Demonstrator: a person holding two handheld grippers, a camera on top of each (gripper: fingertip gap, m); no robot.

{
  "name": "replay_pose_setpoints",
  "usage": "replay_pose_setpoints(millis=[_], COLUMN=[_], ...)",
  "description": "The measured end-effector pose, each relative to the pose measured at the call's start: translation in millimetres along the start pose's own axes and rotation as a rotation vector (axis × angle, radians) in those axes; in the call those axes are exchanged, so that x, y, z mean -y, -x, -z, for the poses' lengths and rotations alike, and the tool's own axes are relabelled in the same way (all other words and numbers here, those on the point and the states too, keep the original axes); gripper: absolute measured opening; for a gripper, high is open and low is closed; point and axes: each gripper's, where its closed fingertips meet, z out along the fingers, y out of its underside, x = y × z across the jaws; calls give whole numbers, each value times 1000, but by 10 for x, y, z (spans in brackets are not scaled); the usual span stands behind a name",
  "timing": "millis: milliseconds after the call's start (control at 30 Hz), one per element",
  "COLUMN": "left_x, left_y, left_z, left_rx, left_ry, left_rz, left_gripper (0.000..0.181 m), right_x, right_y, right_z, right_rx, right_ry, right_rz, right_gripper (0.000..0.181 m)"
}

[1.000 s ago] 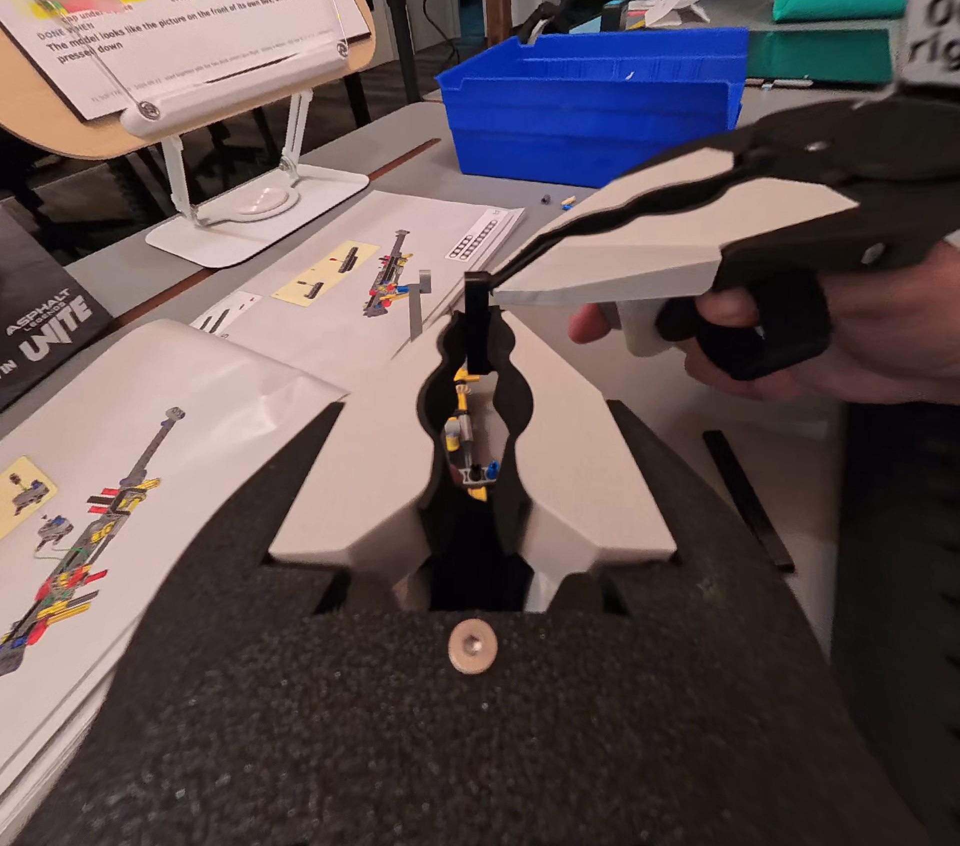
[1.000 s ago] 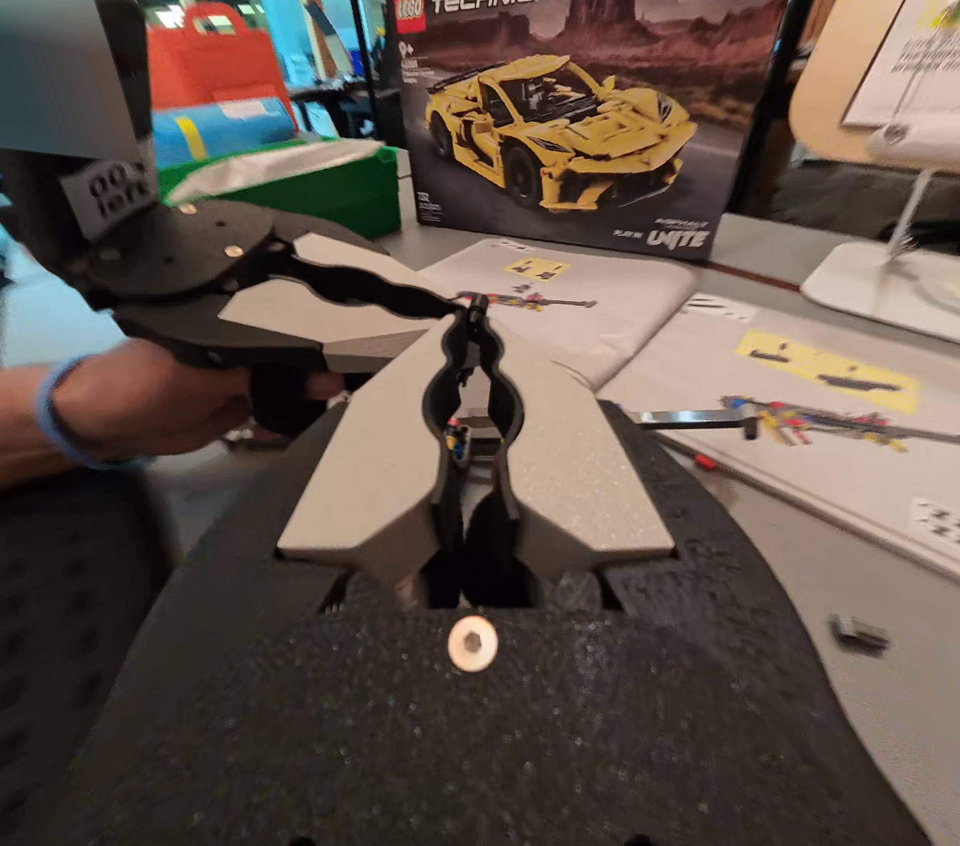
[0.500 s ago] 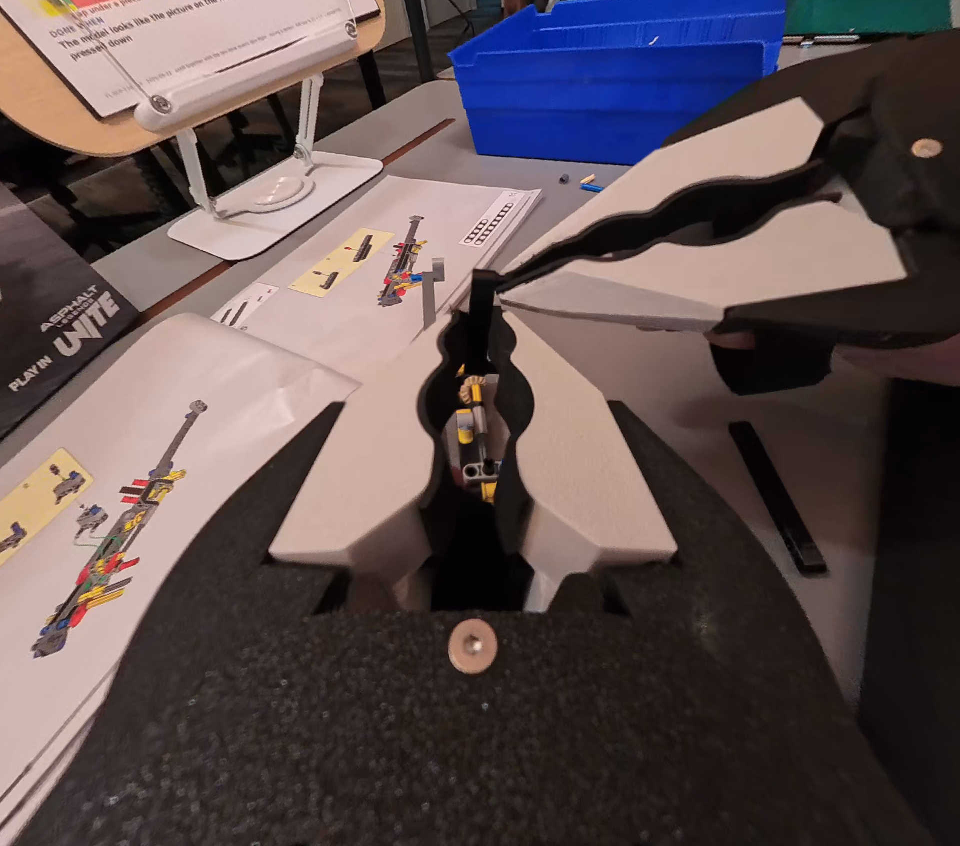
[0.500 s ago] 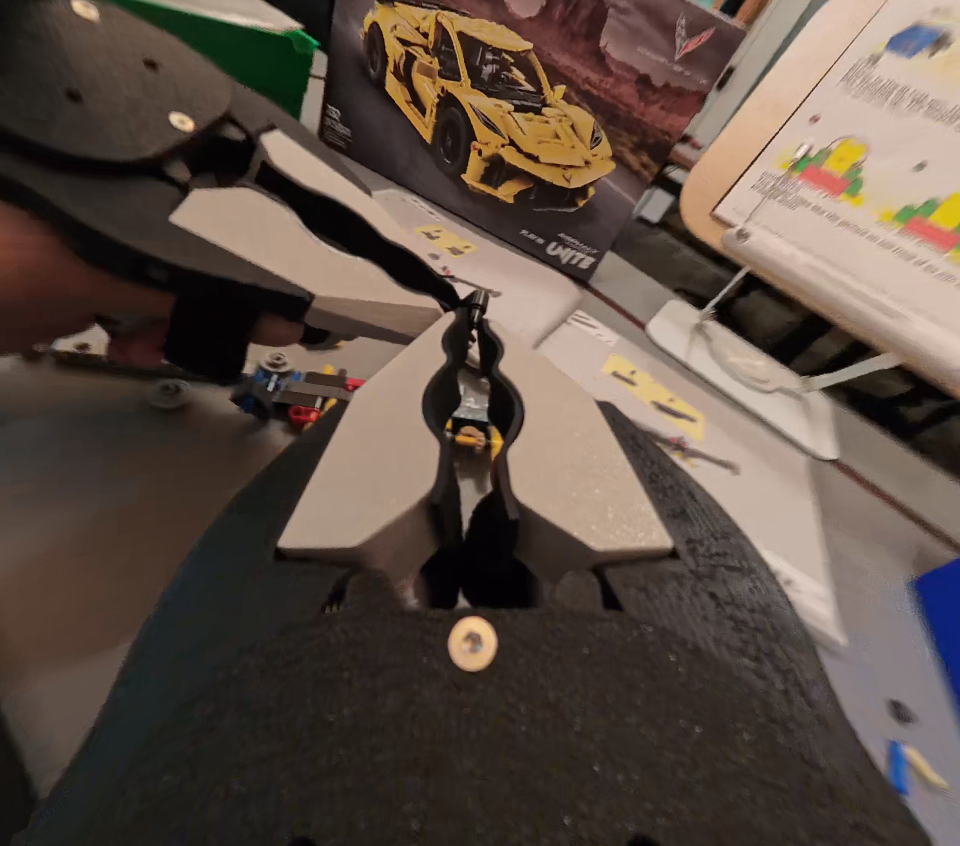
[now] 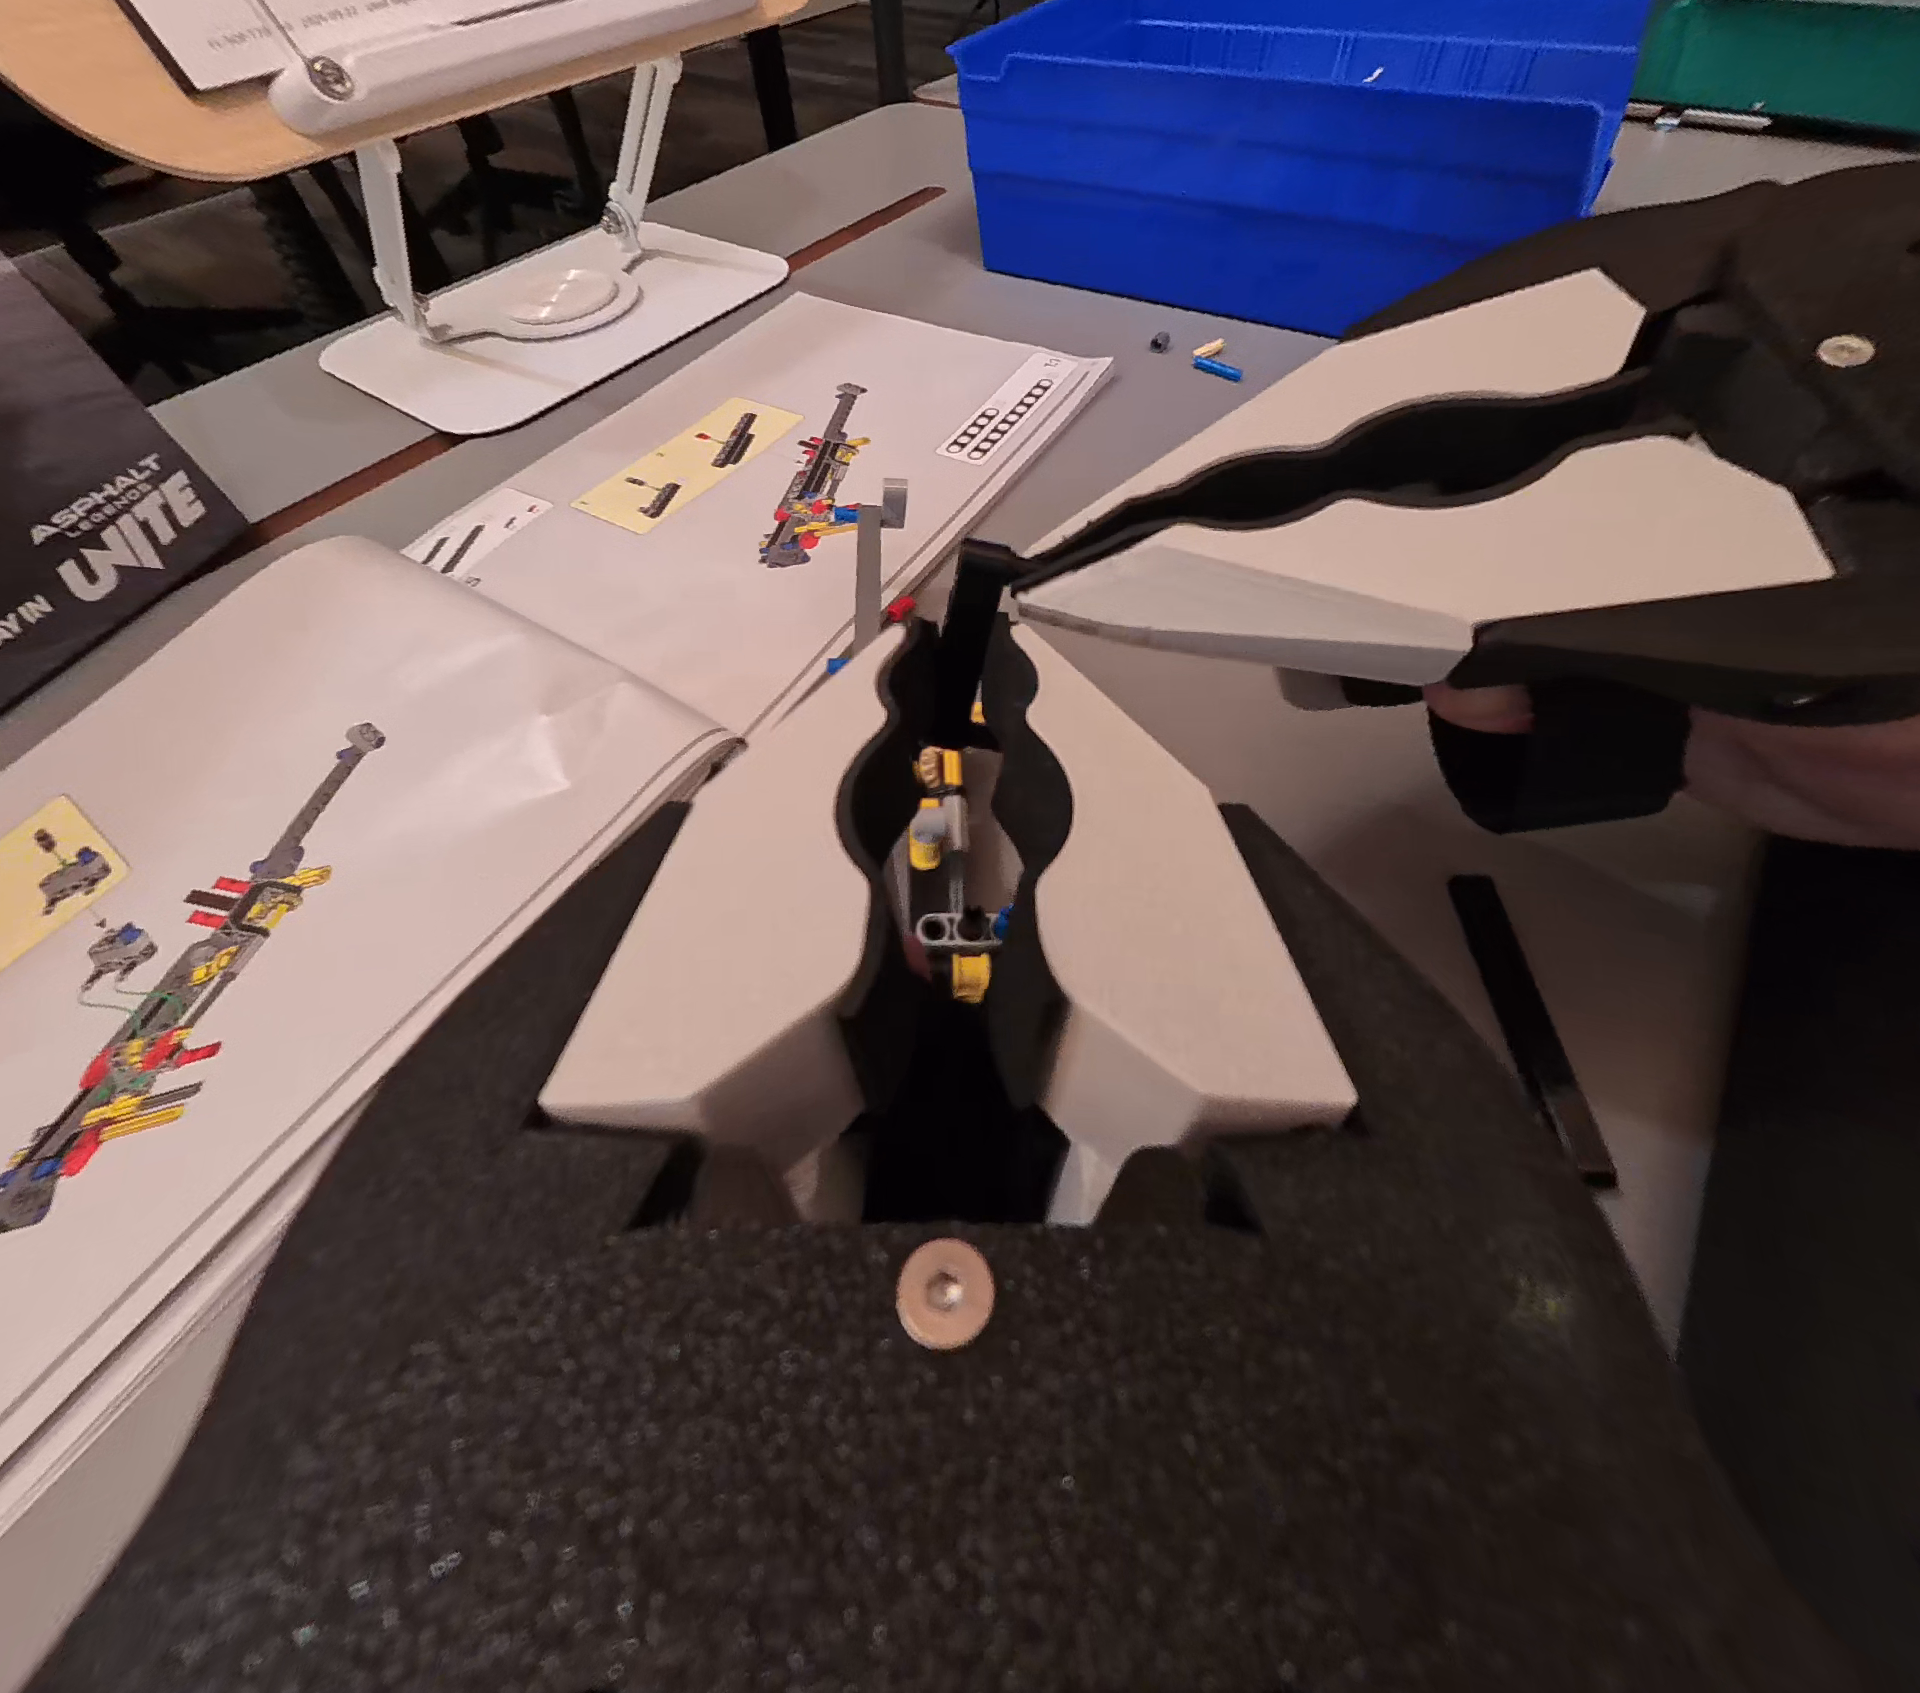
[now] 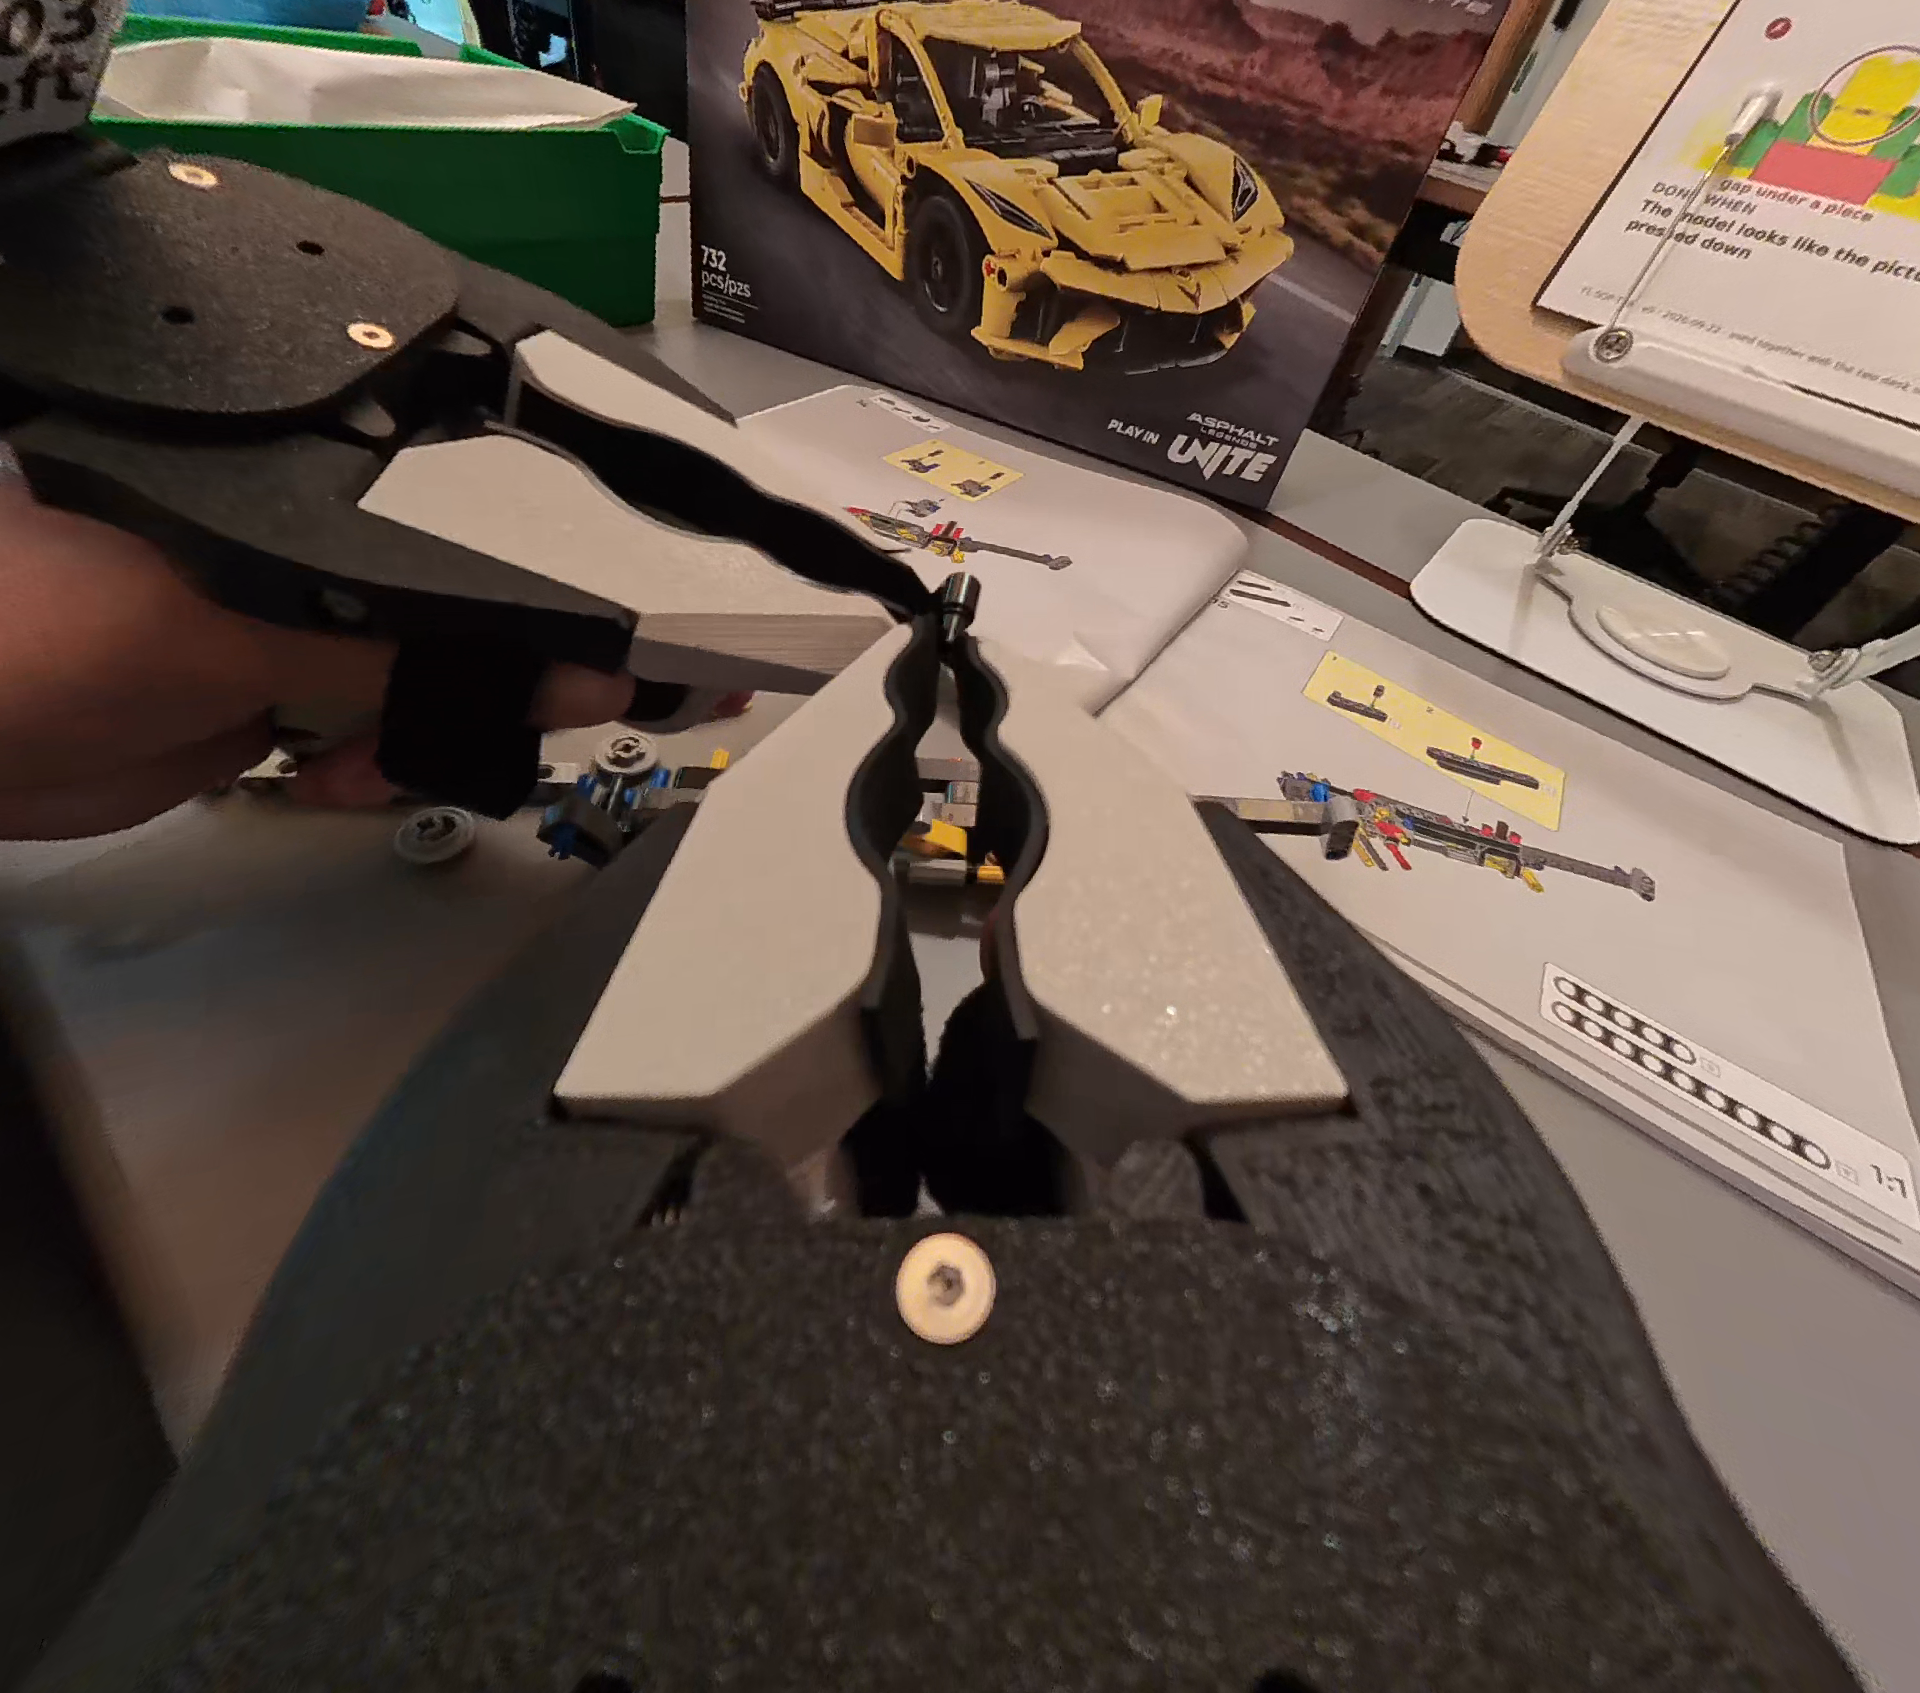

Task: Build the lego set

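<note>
Grippers meet tip to tip above the grey worktop (image 5: 1351,770), near the open instruction booklet (image 5: 436,708), so one can steady the build while the other works on it. Your left gripper (image 5: 951,656) has its fingers narrowed on the multicoloured lego sub-assembly (image 5: 948,885), whose slim black beam (image 5: 971,635) stands up between them. Your right gripper (image 6: 940,656), fingers almost together, pinches what looks like a small black pin (image 6: 958,599) at its tips, apparently to press it into that beam. Loose parts (image 6: 582,812) lie beneath on the left; the blue plastic bin (image 5: 1299,126) sits far right.
</note>
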Motion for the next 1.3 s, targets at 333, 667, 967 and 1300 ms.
replay_pose_setpoints(millis=[333, 667, 967, 1300], left_x=[-9, 30, 94, 429], left_y=[-5, 684, 36, -182], left_z=[-16, 197, 76, 272], left_rx=[-42, 98, 1, -457], left_ry=[0, -76, -65, -288], left_rz=[86, 278, -73, 517], left_gripper=[8, 7, 6, 6], right_x=[-10, -58, 87, 247], right_y=[-9, 17, -5, 103], right_z=[-1, 62, 86, 186], right_rx=[-10, 18, 159, 323], right_ry=[9, 8, -86, -189], right_rz=[23, -21, -307, -404], right_gripper=[2, 0, 9, 22])
